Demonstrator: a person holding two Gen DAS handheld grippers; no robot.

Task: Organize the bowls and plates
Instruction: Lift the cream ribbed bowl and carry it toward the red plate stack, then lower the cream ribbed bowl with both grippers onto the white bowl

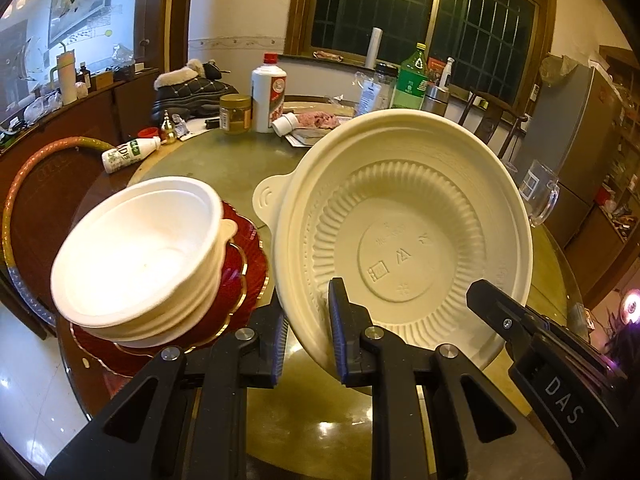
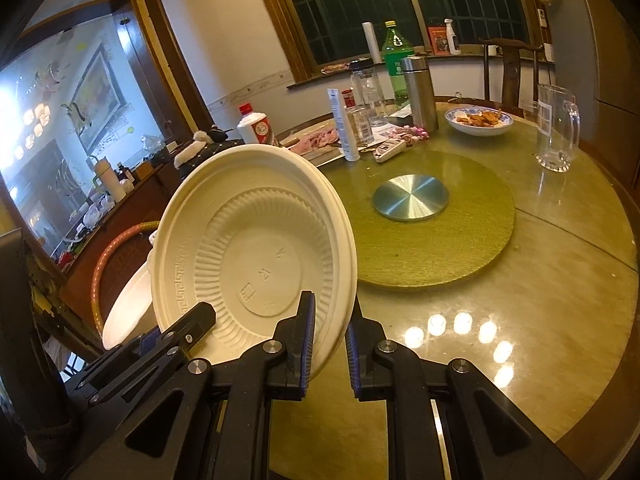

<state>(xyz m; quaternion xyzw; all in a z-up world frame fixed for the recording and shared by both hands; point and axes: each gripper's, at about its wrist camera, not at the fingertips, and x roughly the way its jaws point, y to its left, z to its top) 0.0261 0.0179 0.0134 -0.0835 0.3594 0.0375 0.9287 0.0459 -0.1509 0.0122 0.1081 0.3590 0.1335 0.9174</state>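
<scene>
A cream disposable bowl point(image 1: 400, 240) point(image 2: 256, 260) hangs tilted above the round table, its ribbed underside facing both cameras. My left gripper point(image 1: 308, 320) is shut on its lower left rim; in the right wrist view it point(image 2: 200, 316) shows at the bowl's lower left. My right gripper point(image 2: 330, 324) is shut on the opposite rim and appears in the left wrist view point(image 1: 492, 304) at the bowl's lower right. To the left, stacked white bowls point(image 1: 136, 248) point(image 2: 128, 304) rest on stacked red scalloped plates point(image 1: 240, 264).
A green turntable point(image 2: 432, 232) with a metal disc point(image 2: 411, 197) fills the table's middle. Behind it stand bottles, a steel flask point(image 2: 418, 92), a glass mug point(image 2: 556, 132) point(image 1: 538, 192) and a dish of food point(image 2: 480, 120). A hoop point(image 1: 24, 184) leans by the table's left edge.
</scene>
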